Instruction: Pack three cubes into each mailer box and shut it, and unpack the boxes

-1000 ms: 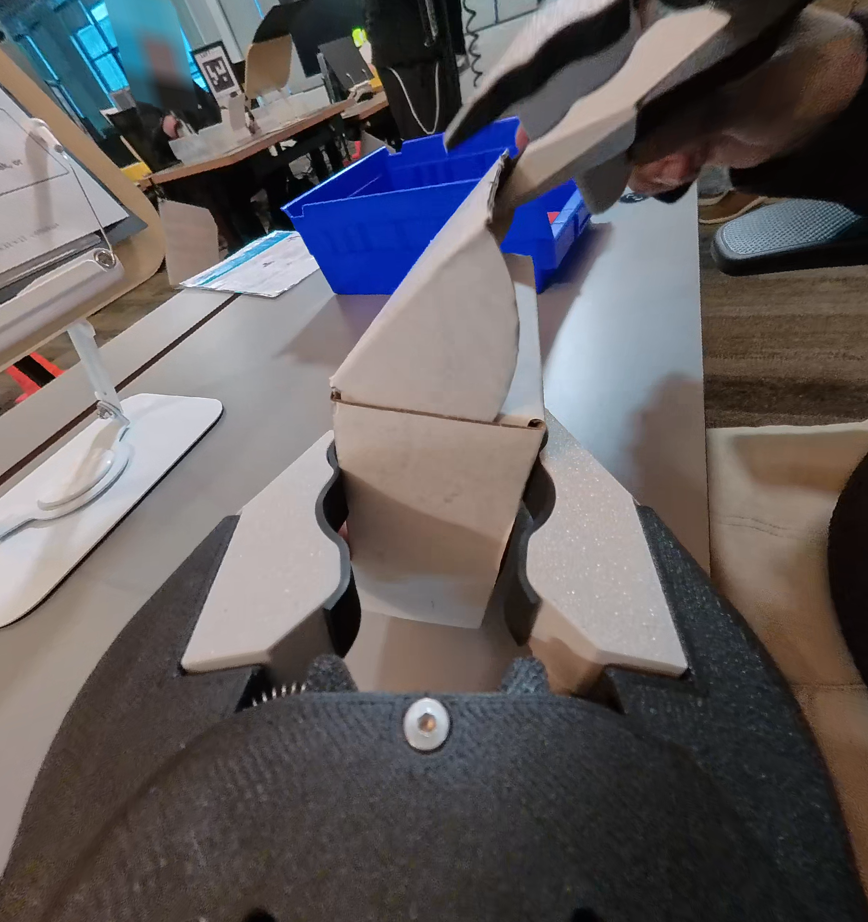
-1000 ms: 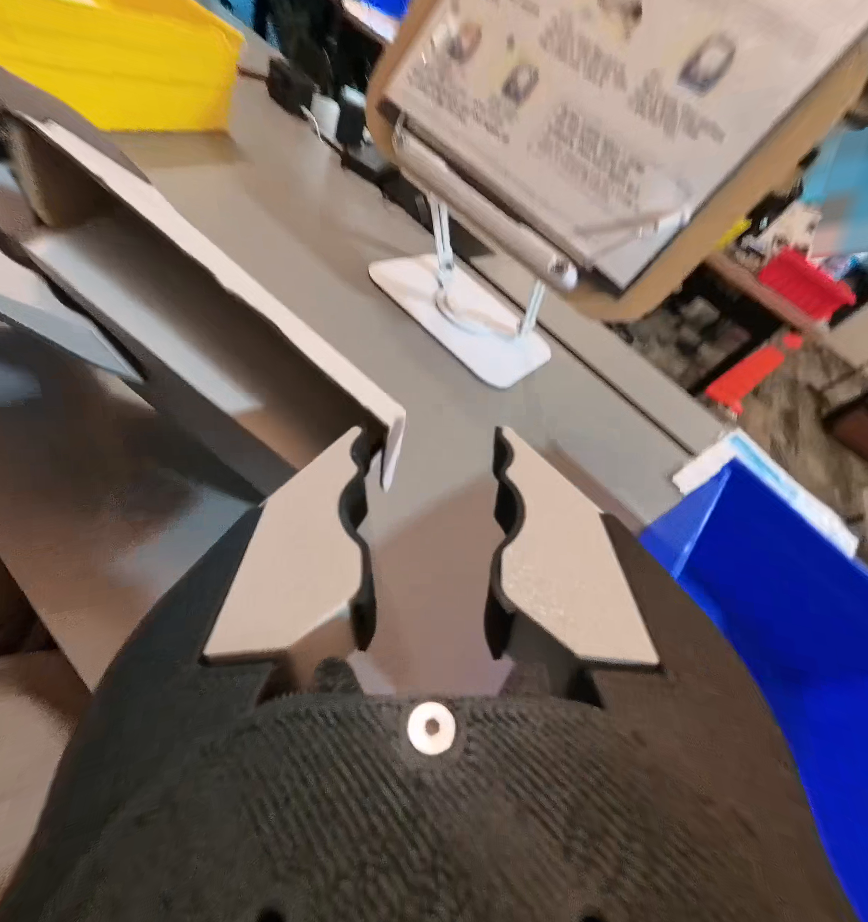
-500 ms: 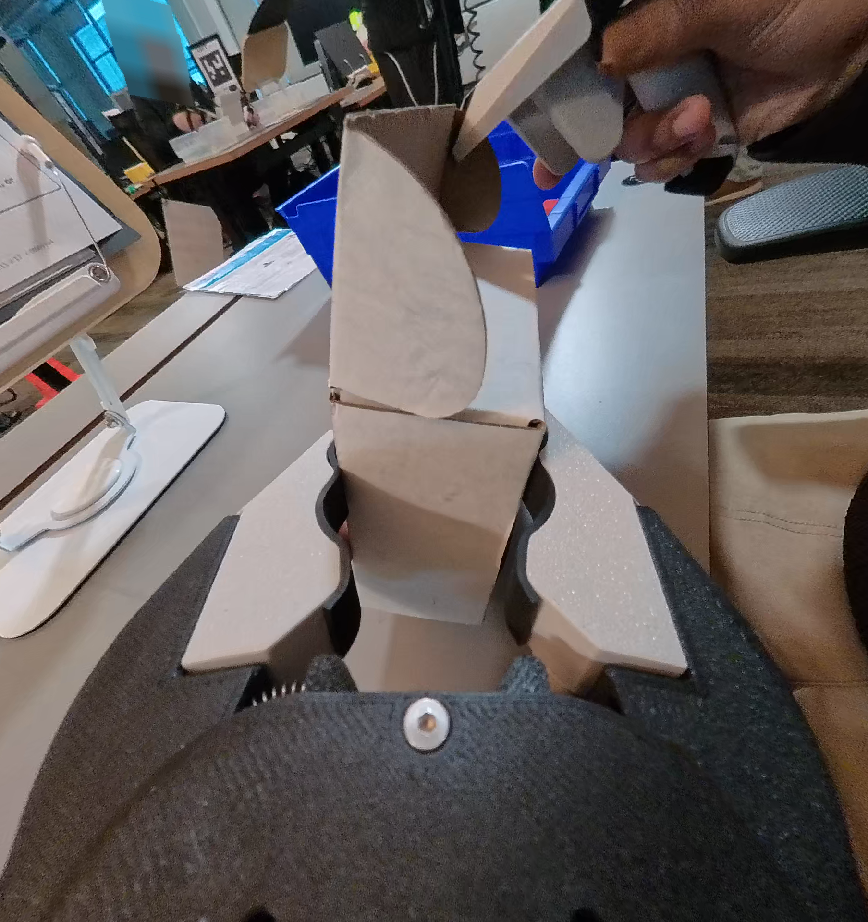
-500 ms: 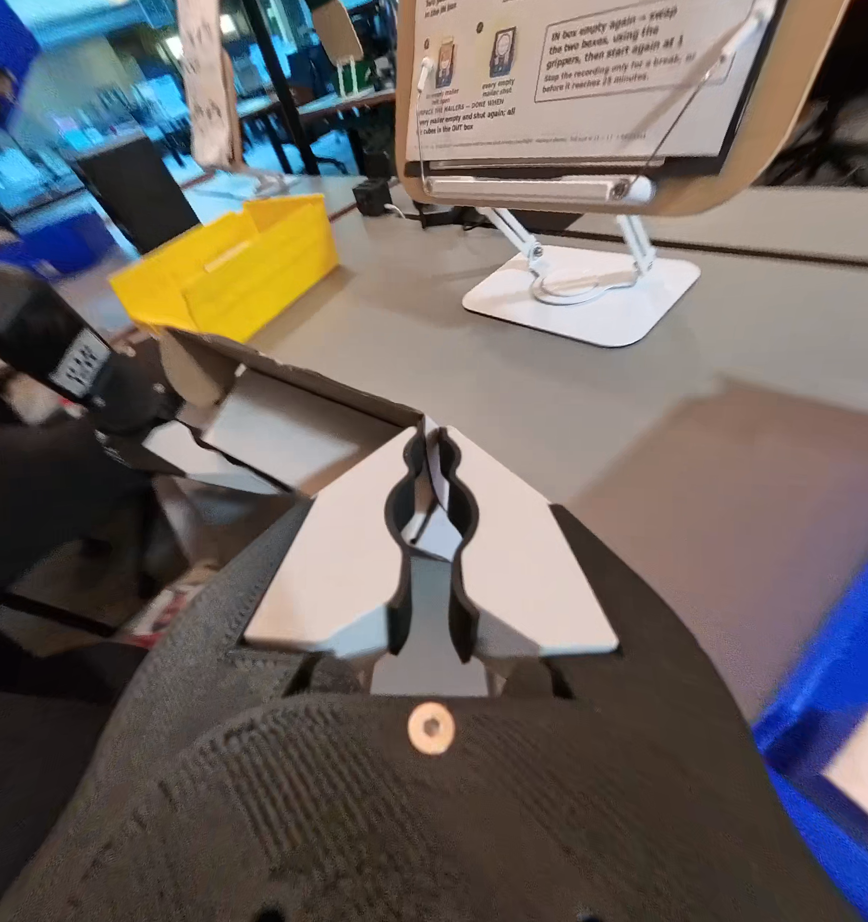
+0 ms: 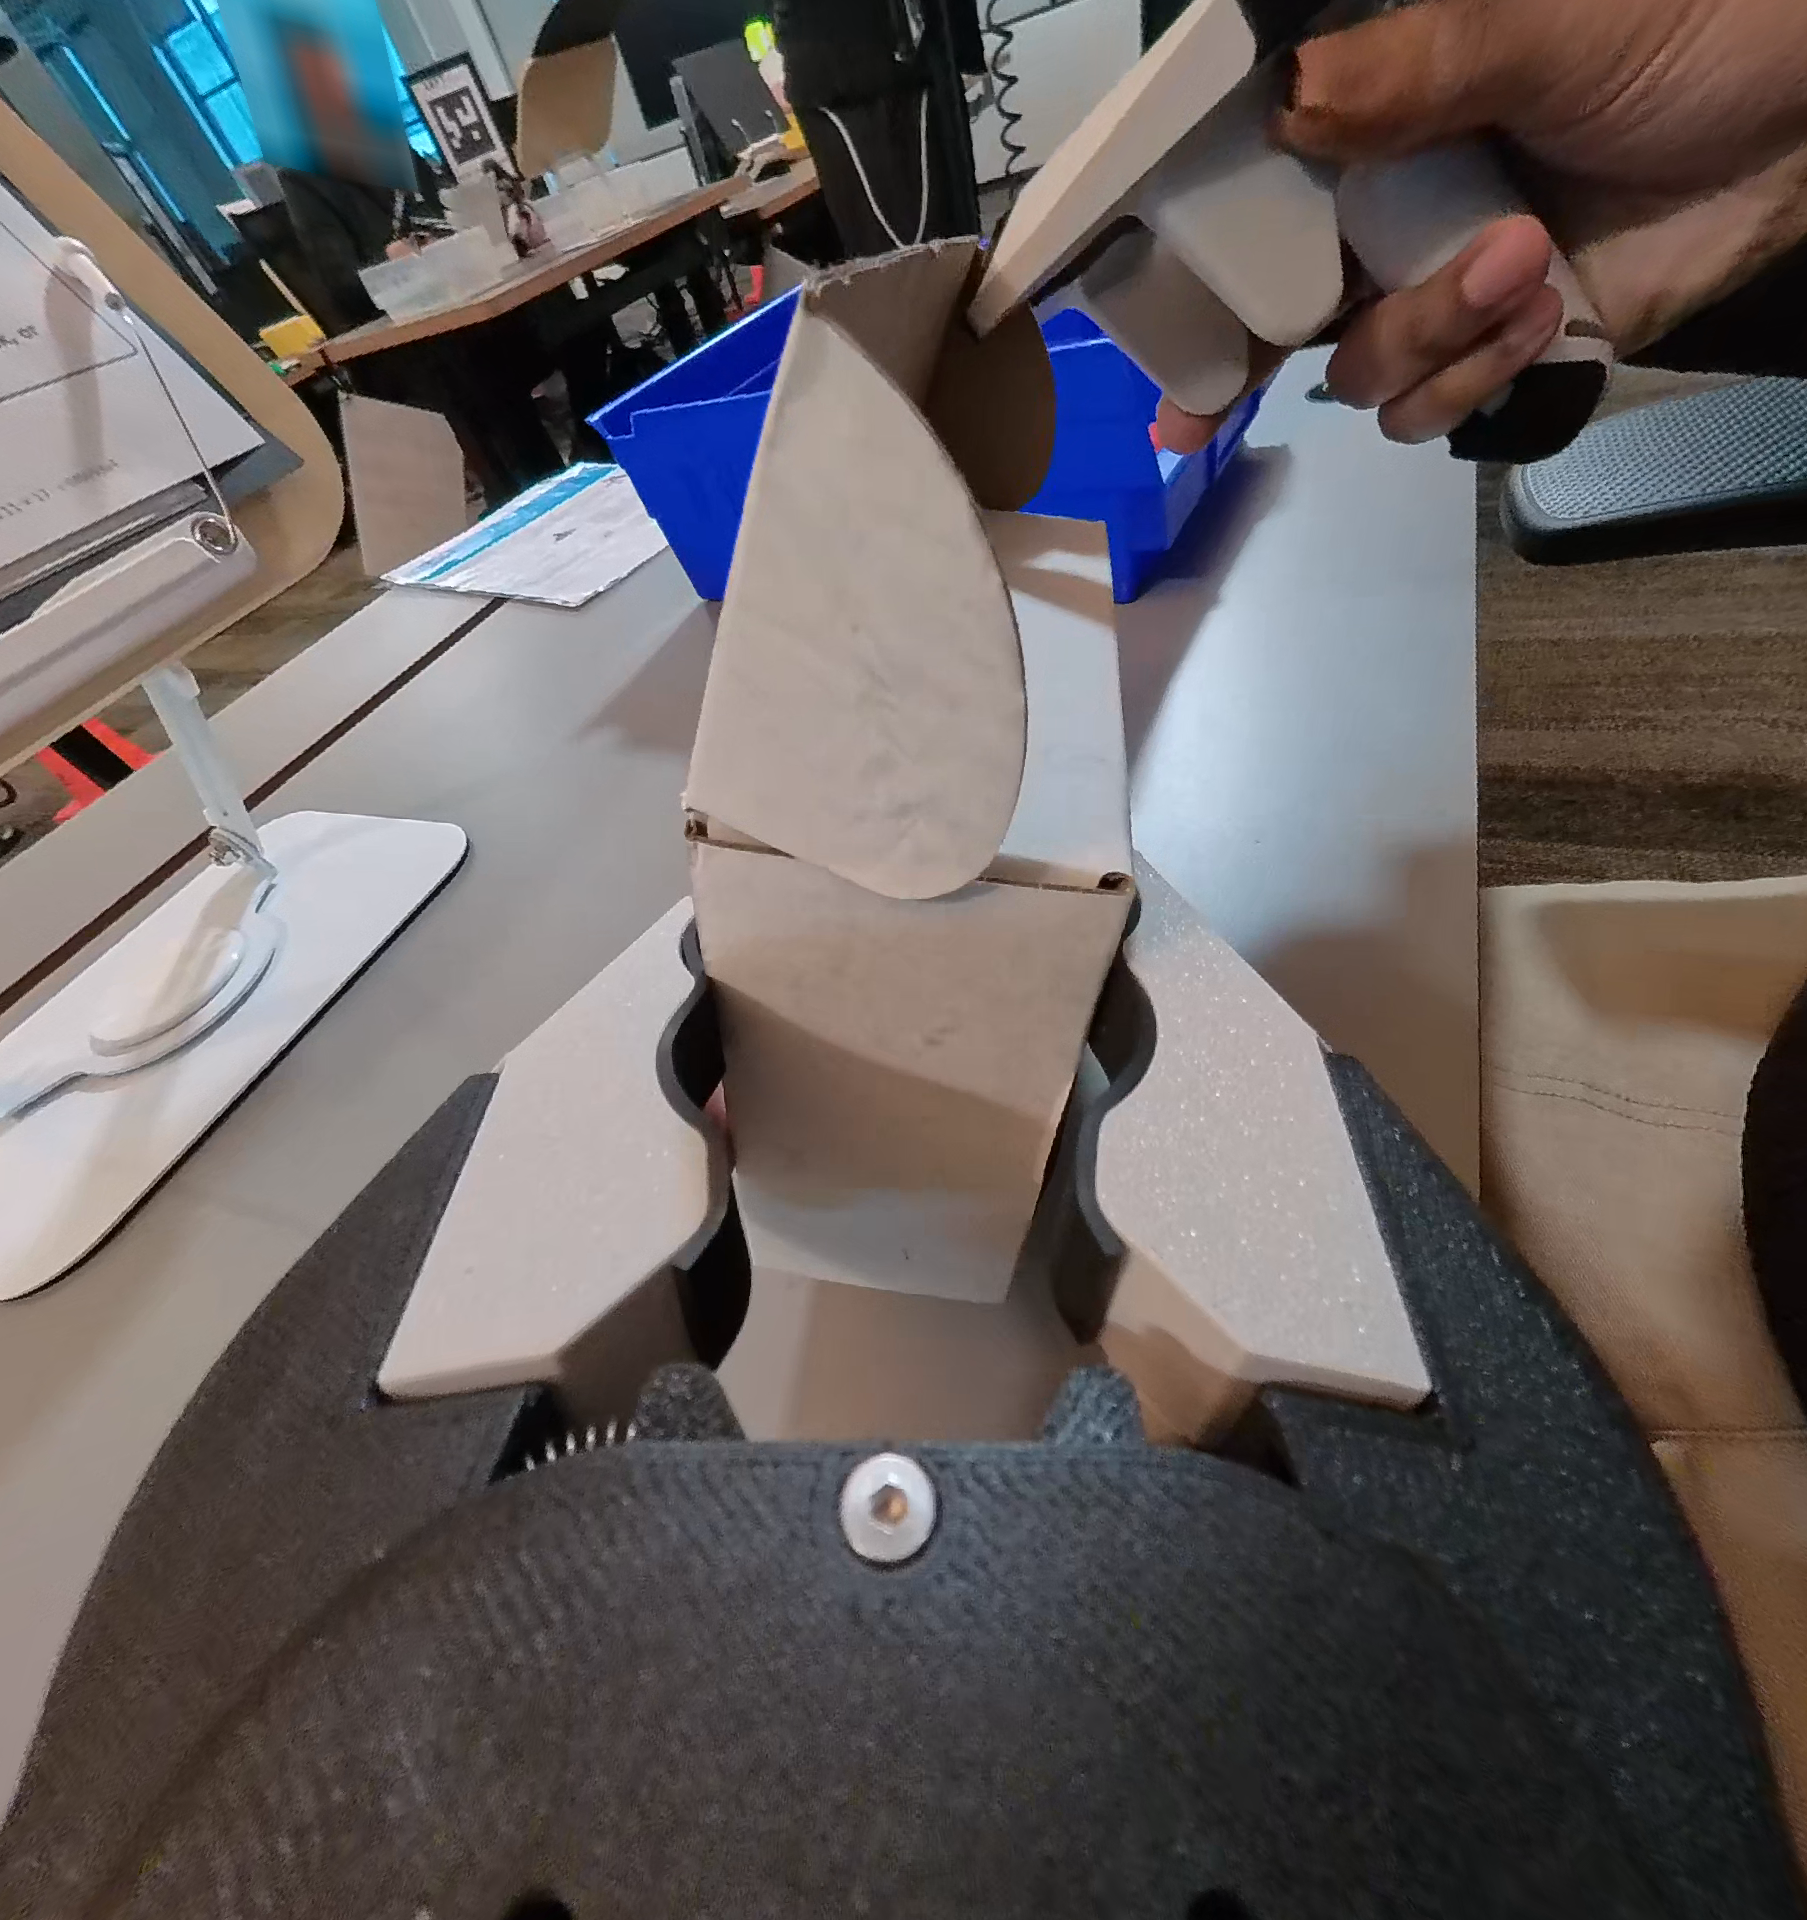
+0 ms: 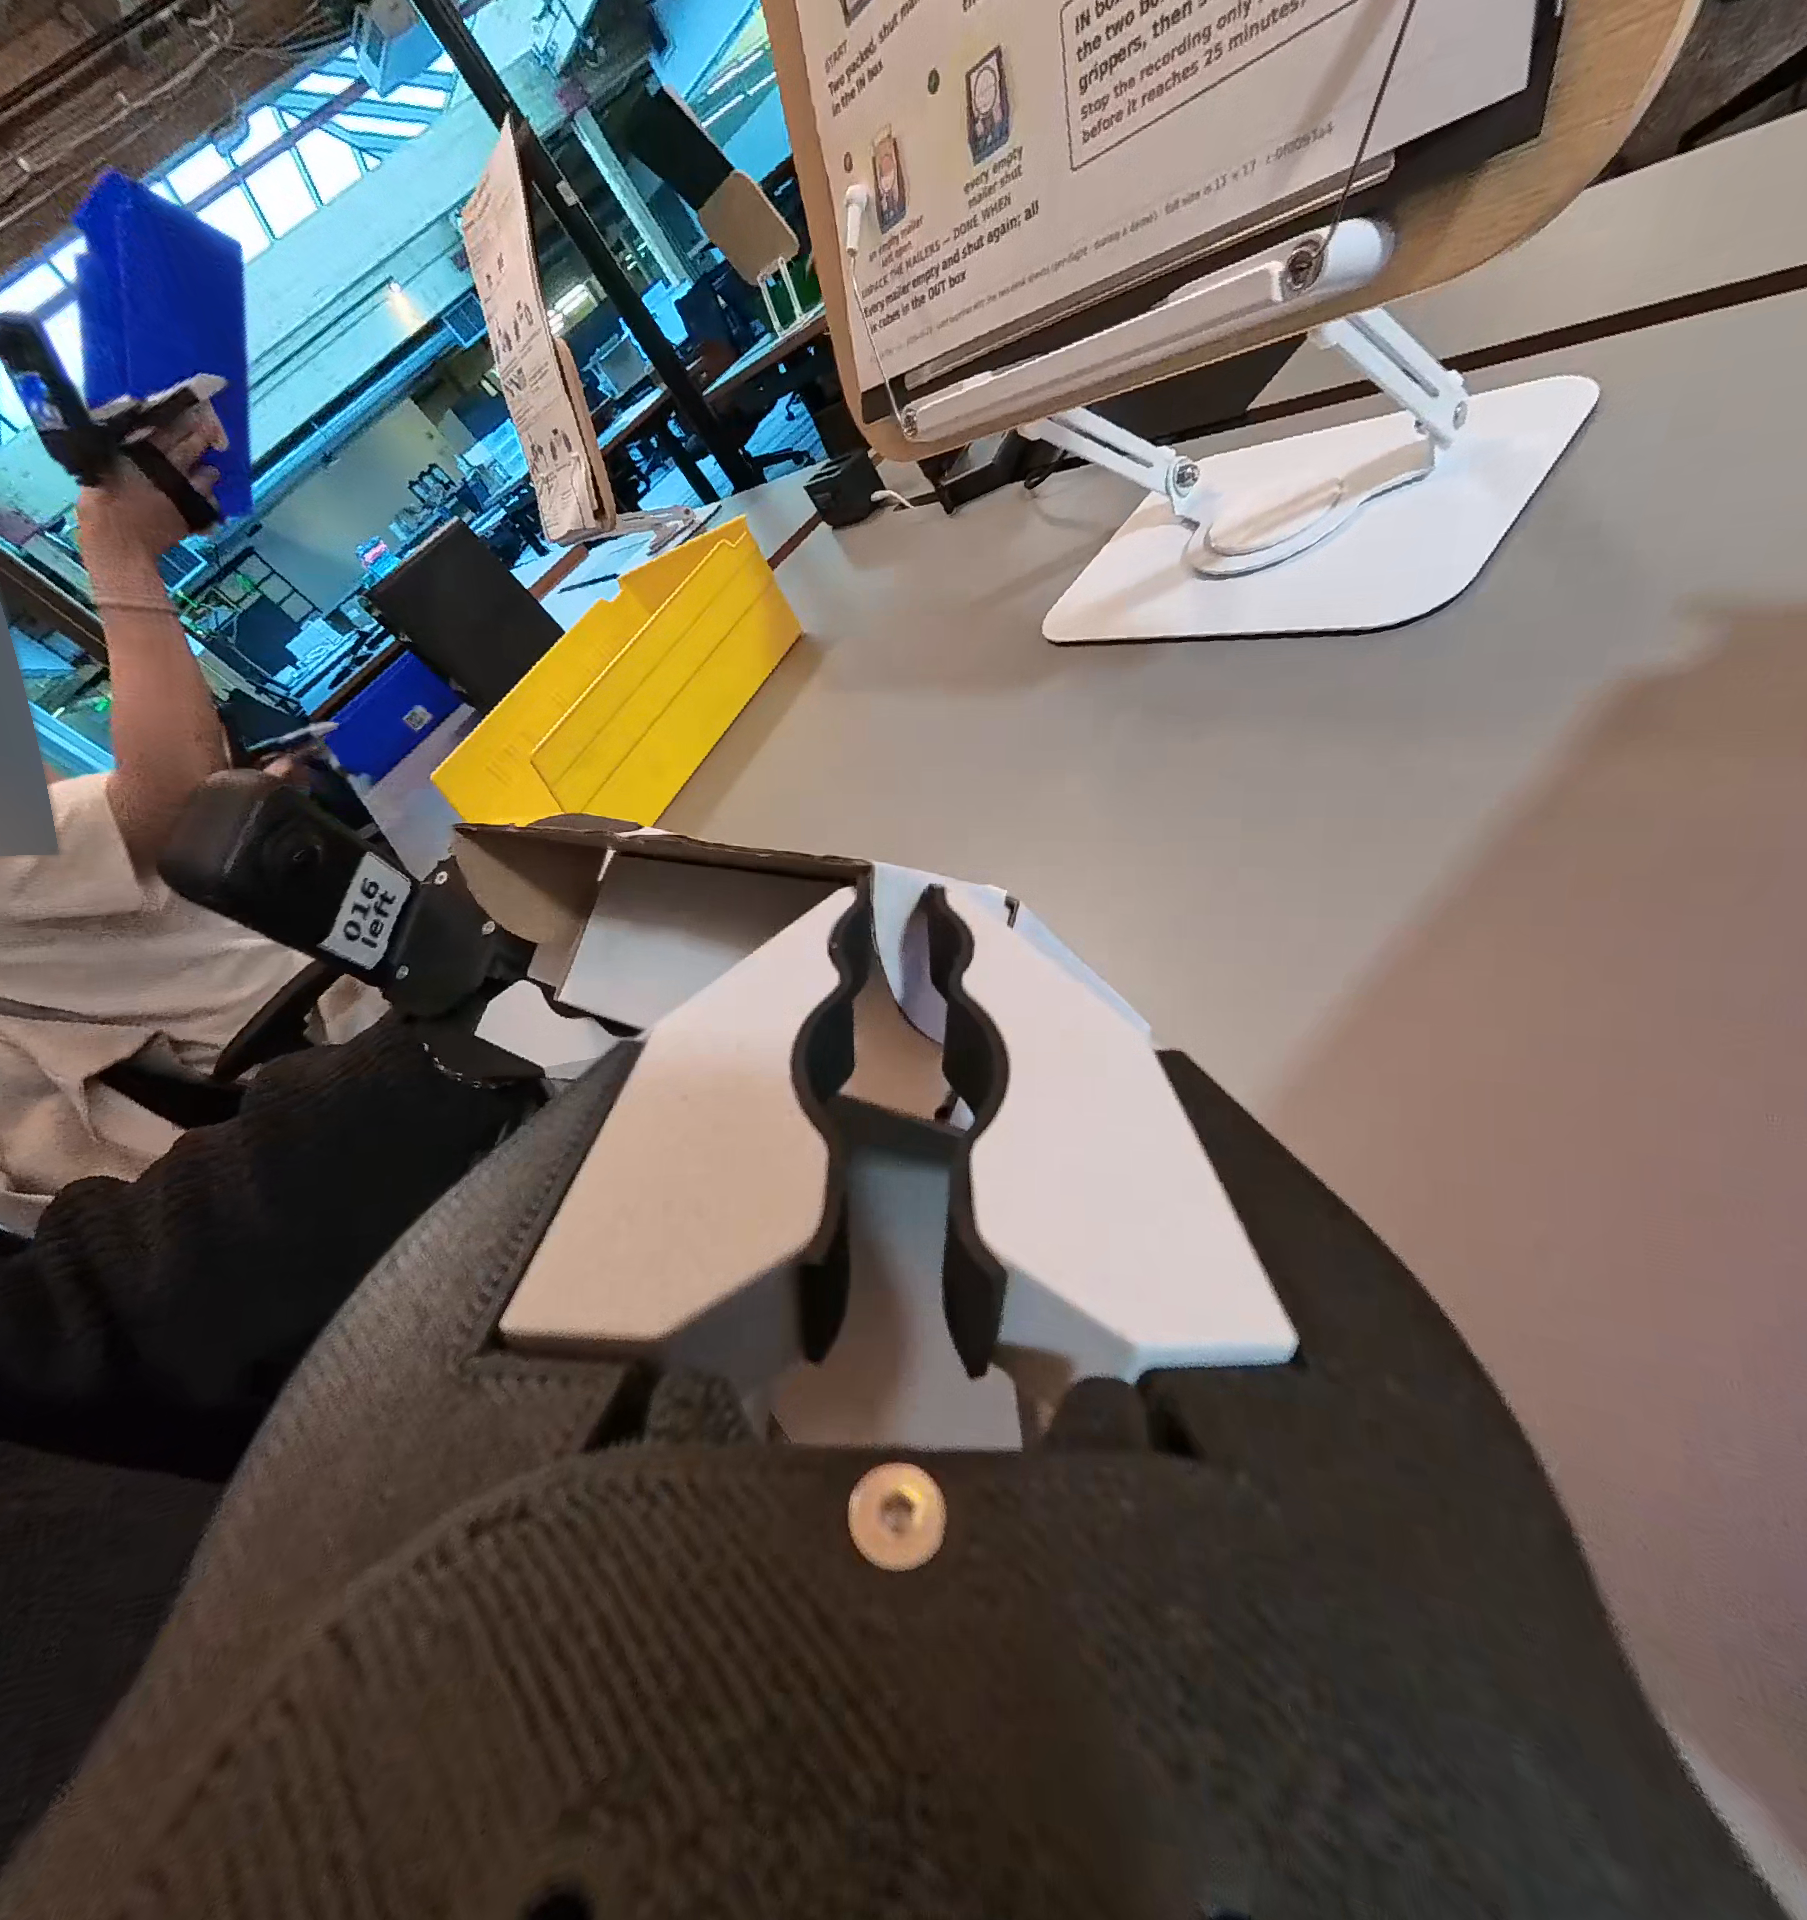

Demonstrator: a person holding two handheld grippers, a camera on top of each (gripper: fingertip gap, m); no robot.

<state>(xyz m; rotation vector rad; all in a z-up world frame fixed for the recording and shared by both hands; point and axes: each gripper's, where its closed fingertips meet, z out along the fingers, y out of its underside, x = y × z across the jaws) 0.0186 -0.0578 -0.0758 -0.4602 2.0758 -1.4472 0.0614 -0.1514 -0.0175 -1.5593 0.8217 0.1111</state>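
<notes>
Left gripper [image 5: 904, 1081] clamps my one mailer box [image 5: 909, 1039]; right gripper [image 6: 904, 935] pinches its lid flap [image 6: 904, 971]; one blue bin [image 5: 1086, 416], one yellow bin [image 6: 629, 696] on counter [image 6: 1294, 831].

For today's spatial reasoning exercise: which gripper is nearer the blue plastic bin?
Right. The right gripper pinches the brown cardboard mailer box's lid just before the blue plastic bin; the left gripper clamps the box's near end, farther back.
</notes>
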